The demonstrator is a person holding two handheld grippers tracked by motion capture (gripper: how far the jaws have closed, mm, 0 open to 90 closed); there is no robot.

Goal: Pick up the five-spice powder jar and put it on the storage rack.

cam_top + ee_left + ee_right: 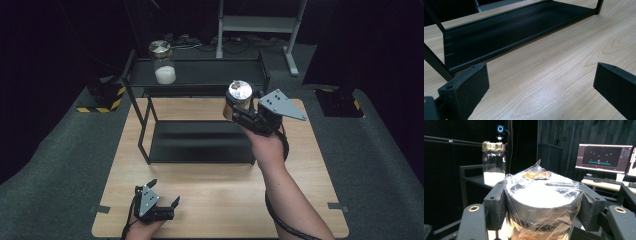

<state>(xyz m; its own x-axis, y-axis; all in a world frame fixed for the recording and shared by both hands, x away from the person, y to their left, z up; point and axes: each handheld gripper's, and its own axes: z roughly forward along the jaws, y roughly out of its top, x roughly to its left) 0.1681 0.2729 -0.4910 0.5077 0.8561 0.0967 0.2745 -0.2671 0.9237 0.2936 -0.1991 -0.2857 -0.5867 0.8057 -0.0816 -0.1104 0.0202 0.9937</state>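
Observation:
My right gripper (240, 106) is shut on a jar (239, 94) with a silver lid wrapped in clear film and brownish contents. It holds the jar in the air over the right end of the black two-tier rack (200, 142). In the right gripper view the black pads (496, 205) press on both sides of the jar (541, 195), just below its lid. A second glass jar (163, 62) with white powder stands at the left of the rack's top shelf (215, 72). My left gripper (165, 192) rests at the table's near left edge, open, with bare wood between its jaws (540, 85).
The wooden table (220, 190) lies bare in front of the rack. The rack's lower shelf (506, 32) has nothing on it. Behind the table stand a grey desk frame (260, 22) and floor stands with yellow-black stripes (102, 102). Monitors (604, 157) glow to the right.

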